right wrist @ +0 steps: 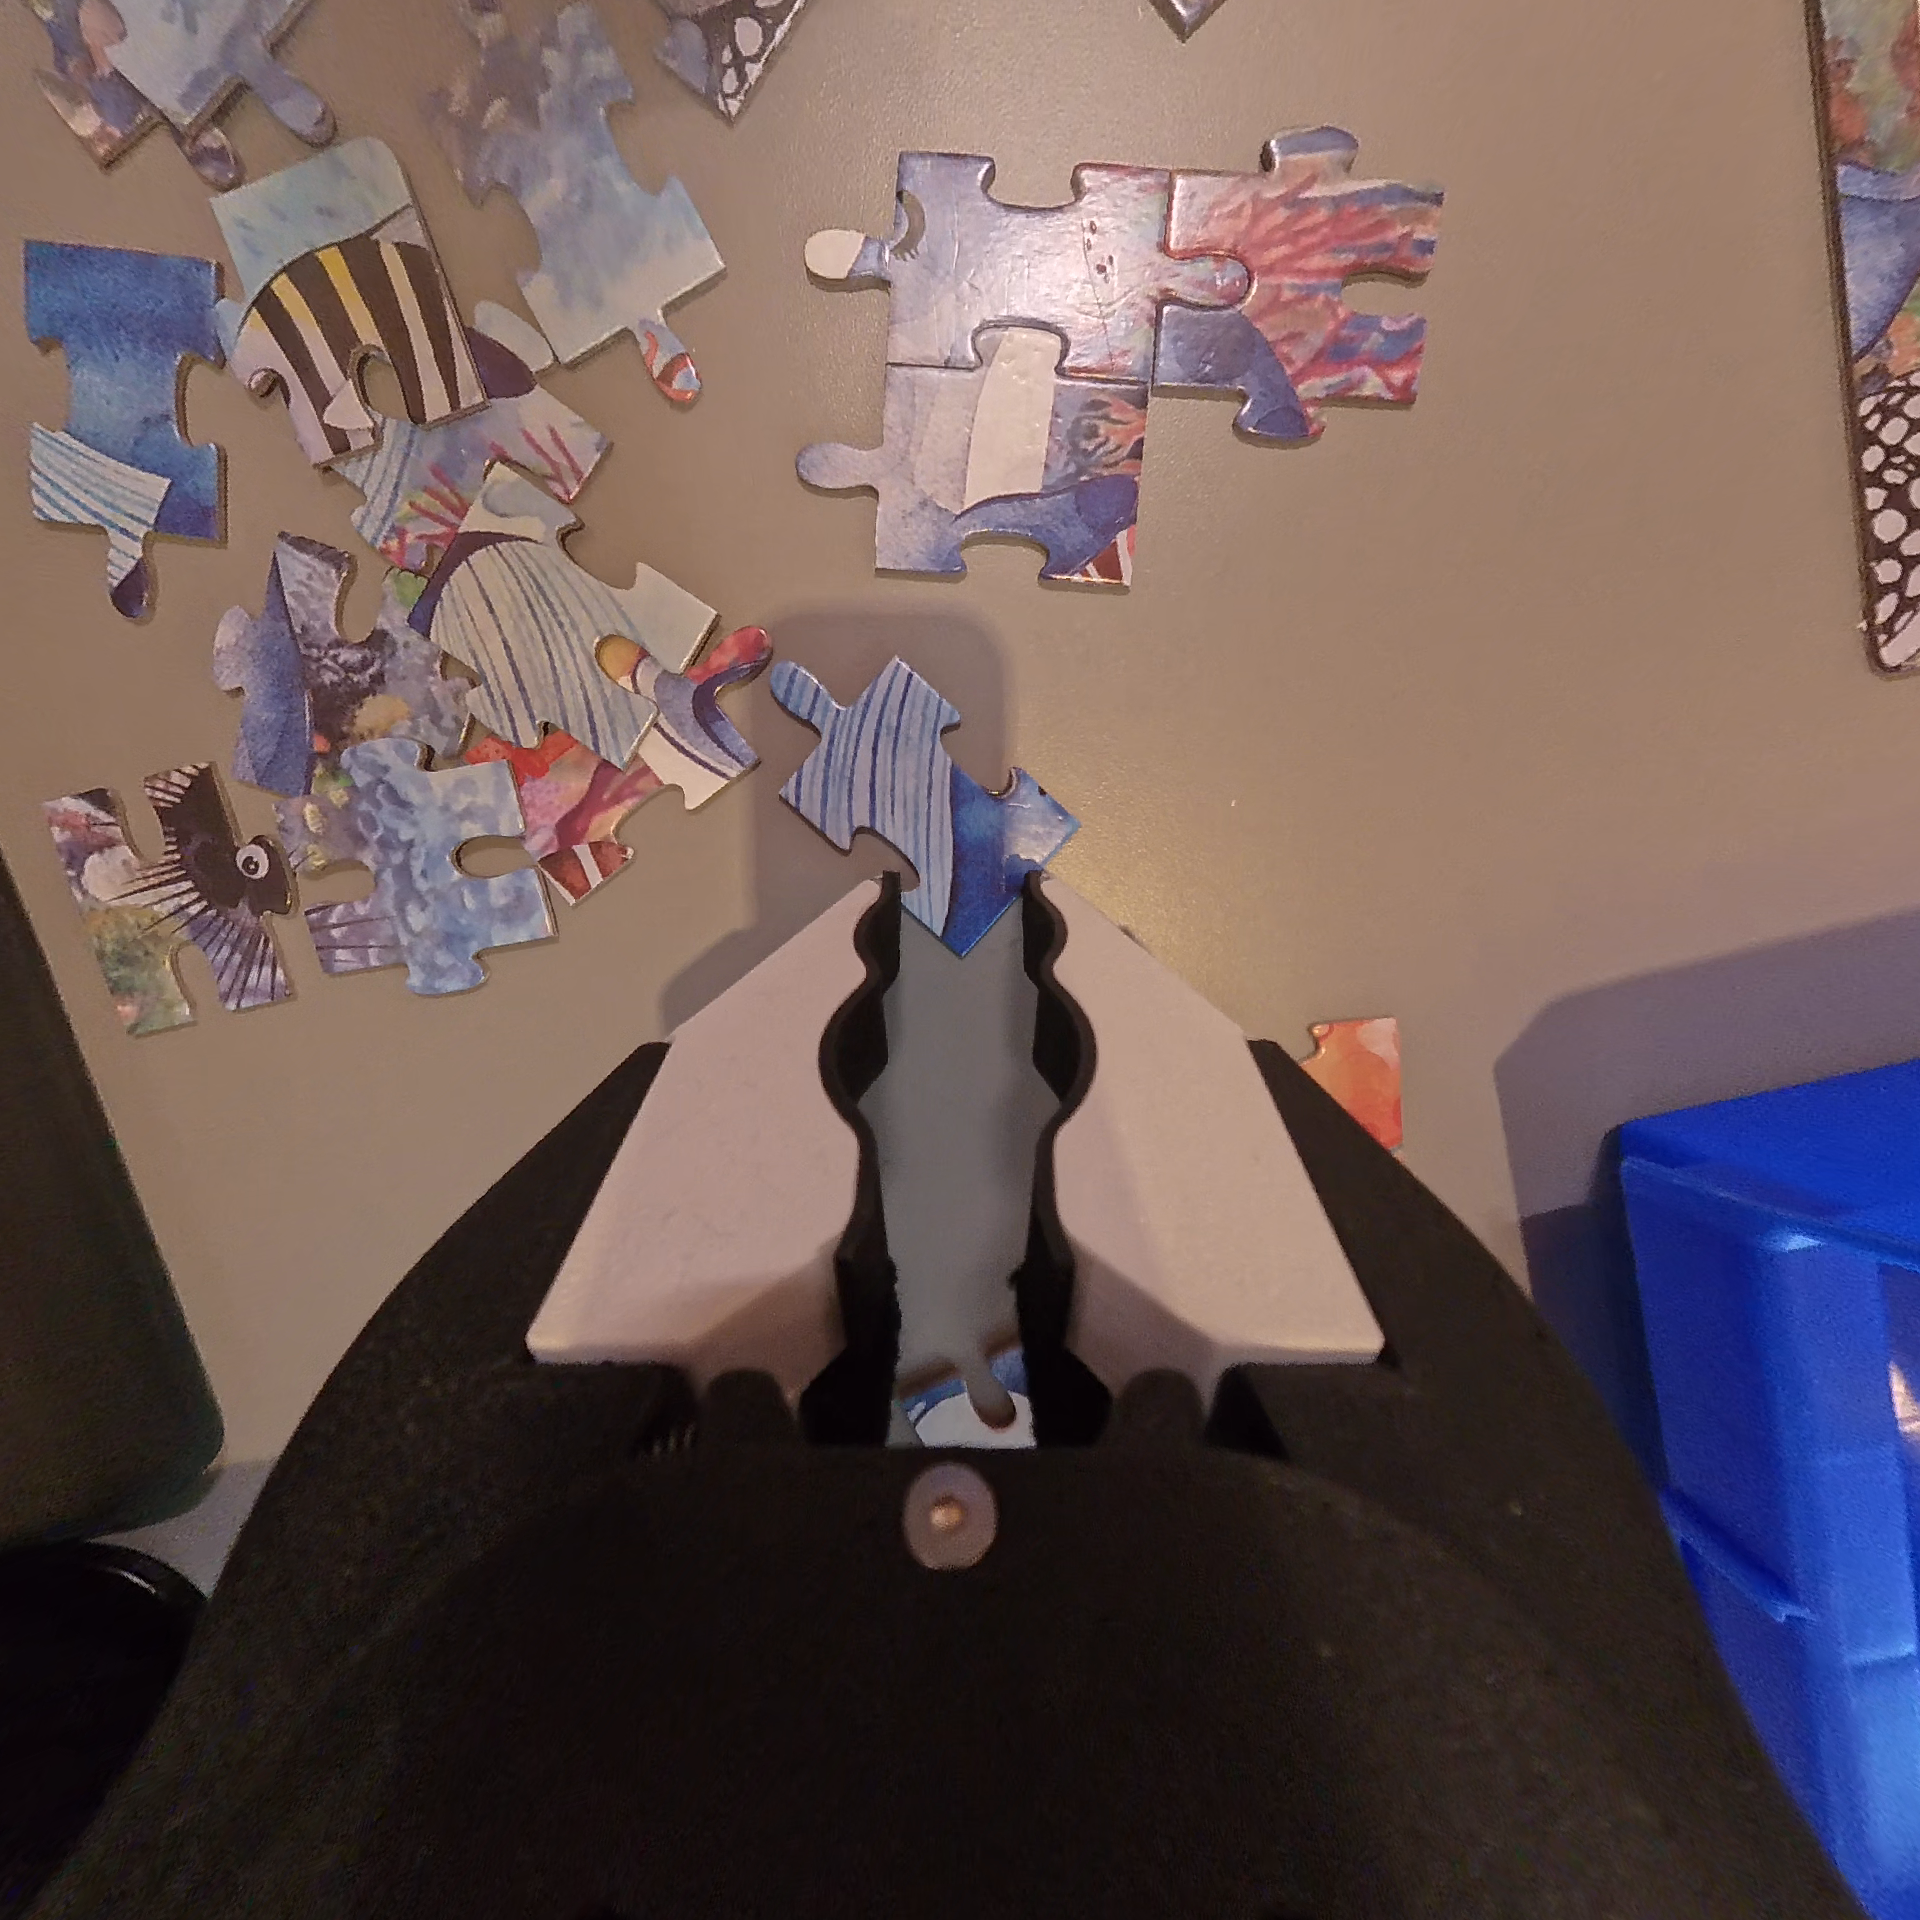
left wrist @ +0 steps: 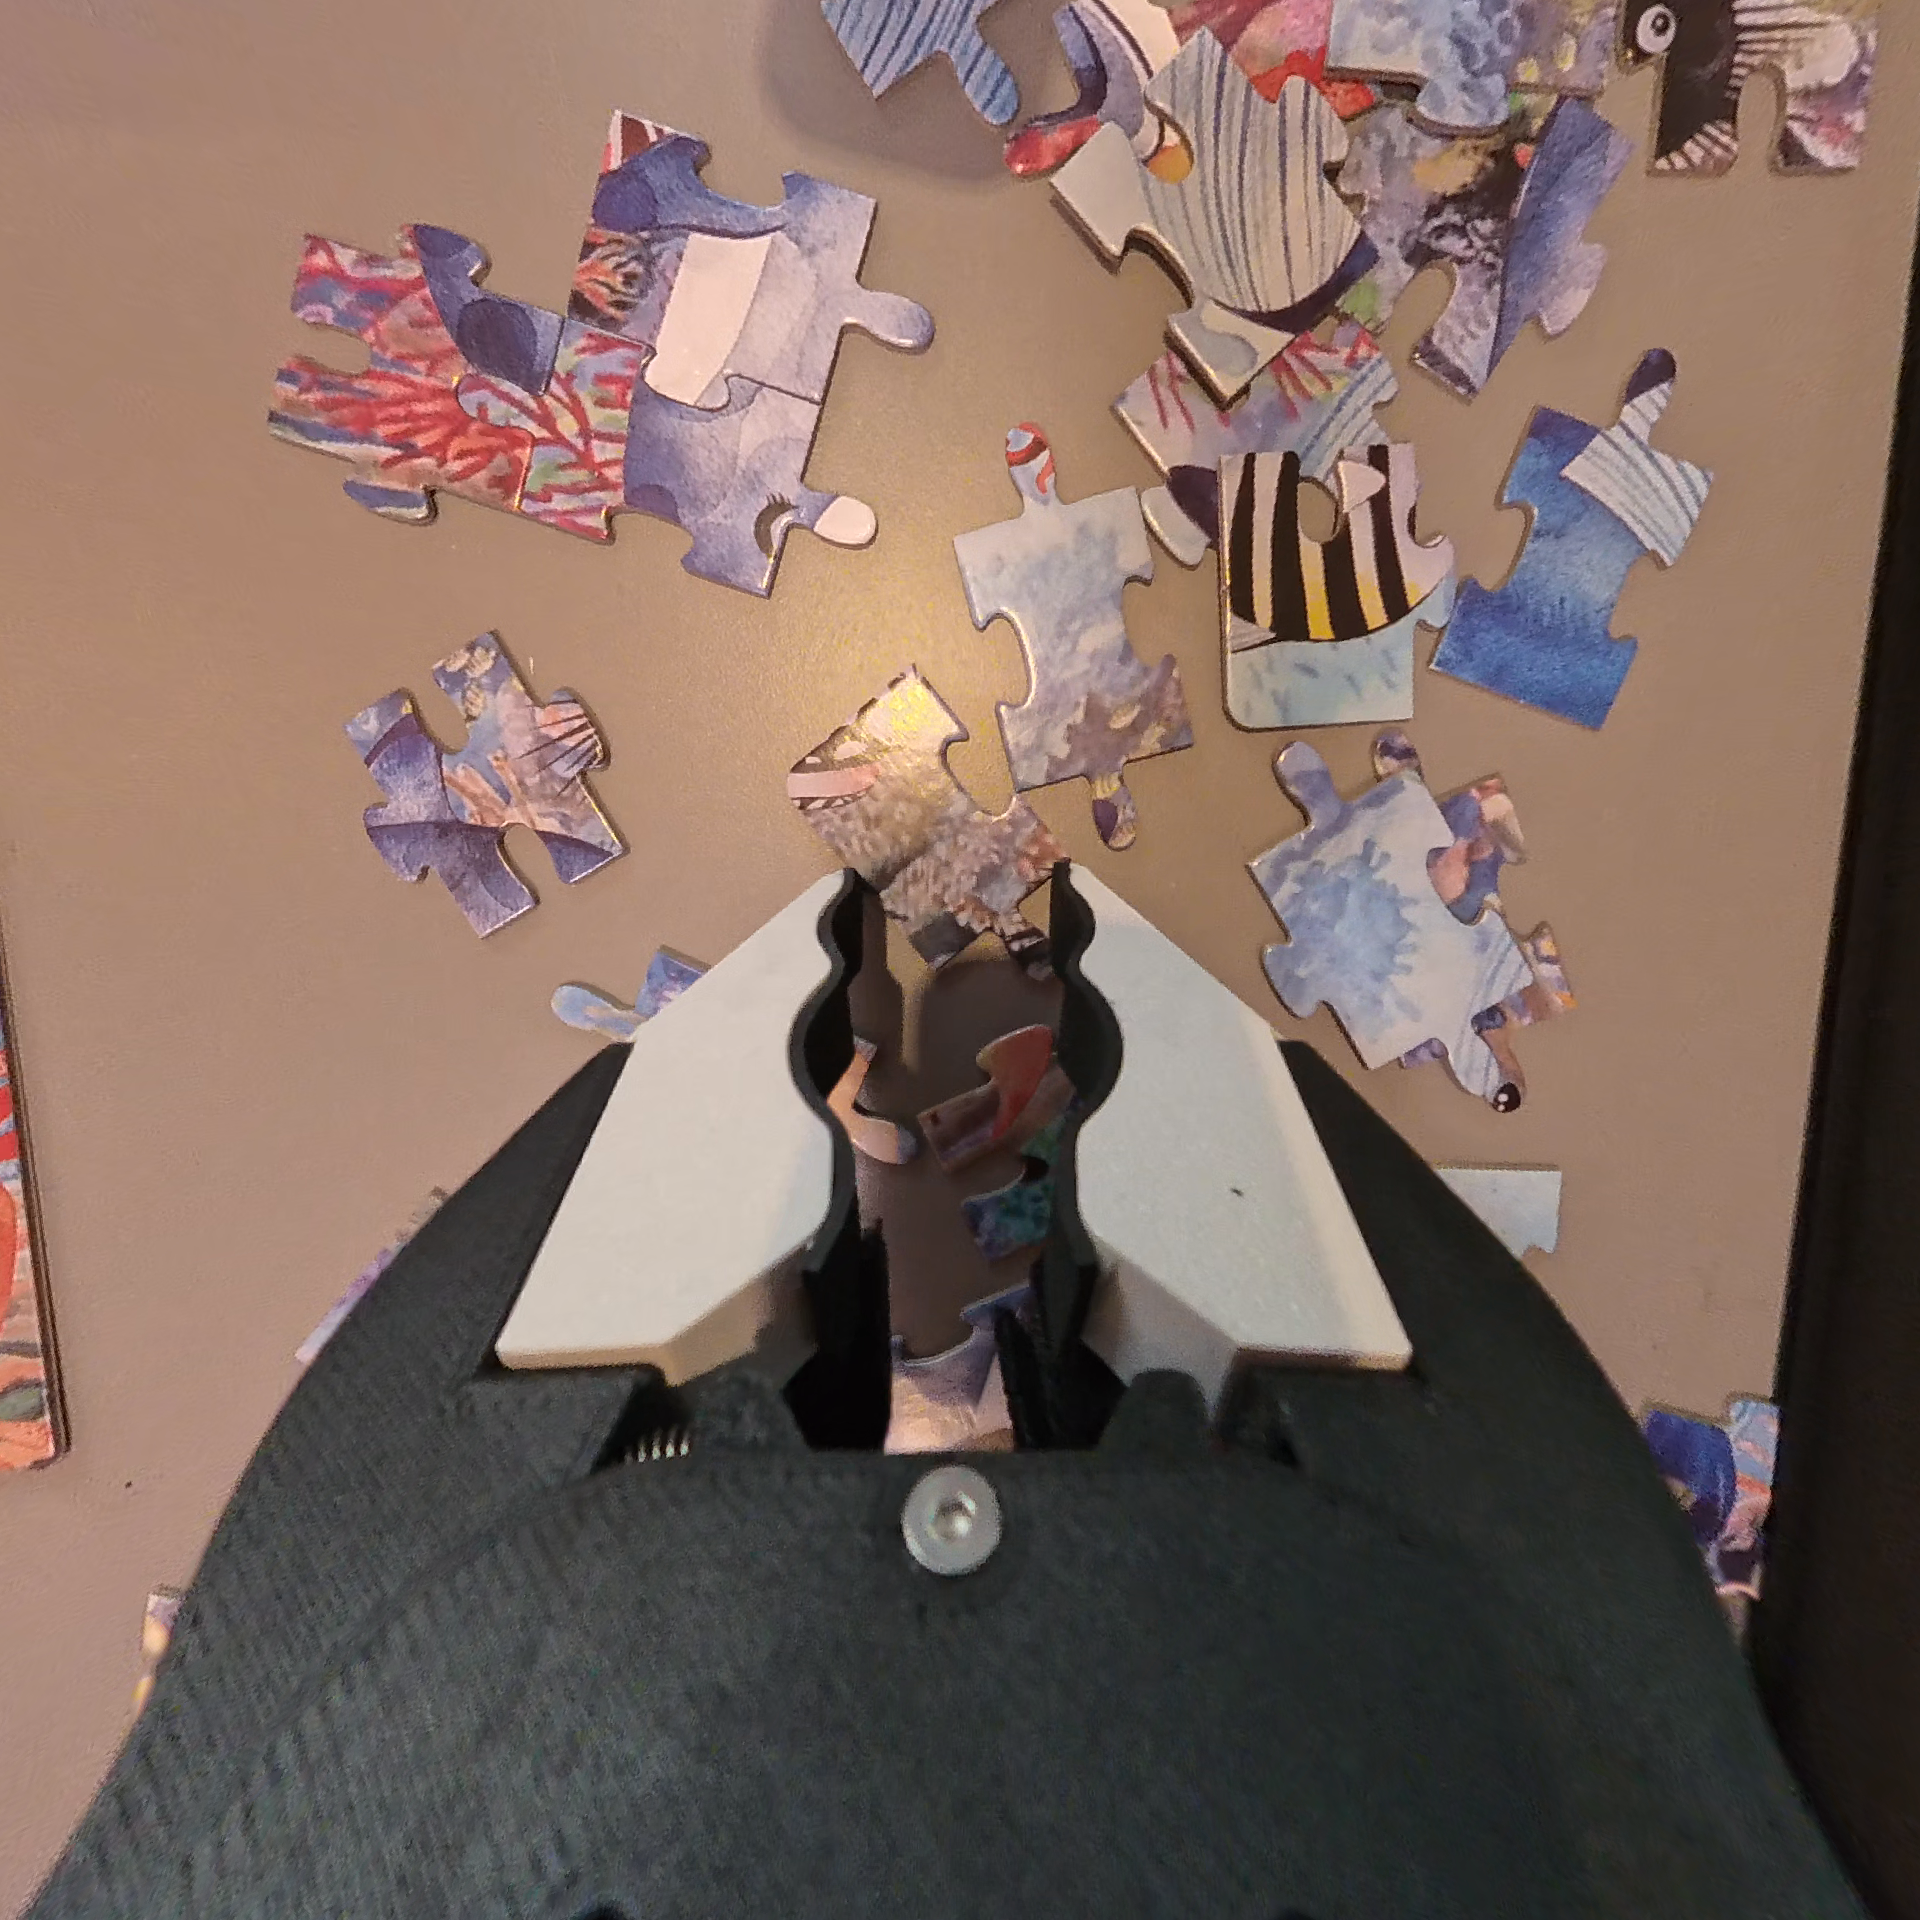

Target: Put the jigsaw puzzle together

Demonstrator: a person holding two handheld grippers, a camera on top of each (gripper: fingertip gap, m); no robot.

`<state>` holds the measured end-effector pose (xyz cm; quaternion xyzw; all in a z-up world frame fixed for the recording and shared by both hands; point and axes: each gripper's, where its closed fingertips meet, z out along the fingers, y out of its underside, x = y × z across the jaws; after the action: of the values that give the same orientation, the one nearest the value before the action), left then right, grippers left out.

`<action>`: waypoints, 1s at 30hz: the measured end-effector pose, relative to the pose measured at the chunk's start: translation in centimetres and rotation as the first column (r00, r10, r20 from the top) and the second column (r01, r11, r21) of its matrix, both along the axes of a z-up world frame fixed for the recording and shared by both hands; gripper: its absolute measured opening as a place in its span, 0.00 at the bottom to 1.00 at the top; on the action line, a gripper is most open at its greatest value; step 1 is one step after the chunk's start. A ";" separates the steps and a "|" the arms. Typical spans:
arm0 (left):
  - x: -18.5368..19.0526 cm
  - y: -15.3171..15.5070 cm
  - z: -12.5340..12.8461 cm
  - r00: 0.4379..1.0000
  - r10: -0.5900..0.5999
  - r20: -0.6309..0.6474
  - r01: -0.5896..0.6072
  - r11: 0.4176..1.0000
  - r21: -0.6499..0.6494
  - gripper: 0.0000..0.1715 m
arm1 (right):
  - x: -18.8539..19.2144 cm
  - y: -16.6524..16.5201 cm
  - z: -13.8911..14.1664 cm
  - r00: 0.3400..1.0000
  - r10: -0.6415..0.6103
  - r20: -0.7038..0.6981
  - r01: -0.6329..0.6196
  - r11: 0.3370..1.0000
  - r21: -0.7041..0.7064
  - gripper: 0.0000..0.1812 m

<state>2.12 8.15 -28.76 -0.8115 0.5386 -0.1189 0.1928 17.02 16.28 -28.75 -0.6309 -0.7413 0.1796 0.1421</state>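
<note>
On the grey table (left wrist: 156, 623), the left gripper (left wrist: 956, 883) clamps a grey-patterned puzzle piece (left wrist: 914, 800) at its fingertips; a joined coral-and-blue cluster (left wrist: 582, 364) lies far left, loose pieces (left wrist: 1299, 270) heaped far right. The right gripper (right wrist: 956, 883) pinches a blue striped piece (right wrist: 904, 800), beside a blue bin (right wrist: 1766, 1403) at near right.

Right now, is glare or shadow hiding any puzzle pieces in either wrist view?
Left wrist view: warm glare washes the piece at the left hand-held gripper tips, dulling its print; pieces under the gripper sit in shade. Right wrist view: the gripper's shadow falls behind the blue striped piece, which stays readable; edges bend from the wide lens.
</note>
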 end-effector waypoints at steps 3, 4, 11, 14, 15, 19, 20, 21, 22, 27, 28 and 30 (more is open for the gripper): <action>-0.1 0.2 0.1 1.000 0.022 0.006 -0.022 0.999 0.023 0.17 | 0.0 0.0 0.0 1.000 0.000 -0.003 0.000 1.000 -0.002 0.12; -0.1 0.2 0.2 1.000 0.023 0.007 -0.023 0.999 0.036 0.13 | 0.0 0.0 0.0 1.000 0.000 -0.003 0.000 1.000 -0.002 0.12; -0.1 -0.4 0.1 1.000 0.003 0.008 -0.003 1.000 0.009 0.09 | 0.1 0.1 0.0 1.000 -0.003 -0.002 0.003 1.000 -0.003 0.12; -0.8 0.2 0.8 1.000 0.026 -0.001 -0.026 0.999 0.029 0.17 | 0.2 0.1 0.0 1.000 -0.005 -0.001 0.005 1.000 -0.004 0.12; -1.0 0.3 1.1 1.000 0.031 -0.002 -0.030 0.999 0.030 0.19 | 0.2 0.1 0.0 1.000 -0.006 0.000 0.006 1.000 -0.003 0.12; -1.5 -0.8 2.0 1.000 0.016 0.017 -0.016 1.000 -0.007 0.26 | 0.3 0.2 0.0 1.000 -0.009 0.002 0.009 1.000 -0.004 0.12; -1.5 -1.2 2.1 1.000 0.010 0.019 -0.010 1.000 -0.010 0.27 | 0.4 0.2 0.0 1.000 -0.009 0.001 0.009 1.000 -0.005 0.12; -1.5 -1.6 2.0 1.000 0.004 0.019 -0.004 1.000 -0.007 0.28 | 0.3 0.2 0.0 1.000 -0.008 0.002 0.008 1.000 -0.004 0.12; -1.3 -1.9 1.9 1.000 -0.001 0.021 0.001 1.000 -0.003 0.28 | 0.3 0.2 0.0 1.000 -0.008 0.002 0.008 1.000 -0.004 0.12; 0.7 -2.8 0.8 0.999 -0.040 0.035 0.039 0.999 0.011 0.22 | 0.3 0.2 0.0 1.000 -0.008 0.000 0.008 1.000 -0.002 0.12; 1.0 -2.9 0.5 0.999 -0.048 0.026 0.047 0.999 0.011 0.21 | 0.3 0.2 0.0 1.000 -0.009 -0.001 0.009 1.000 -0.003 0.12; 1.3 -2.8 -0.1 0.998 -0.055 -0.005 0.055 0.998 0.027 0.17 | 0.3 0.2 0.0 1.000 -0.009 -0.004 0.009 1.000 -0.004 0.12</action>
<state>3.45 5.40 -28.87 -0.7939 0.5629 -0.1149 0.1992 17.32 16.44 -28.76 -0.6343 -0.7376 0.1819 0.1432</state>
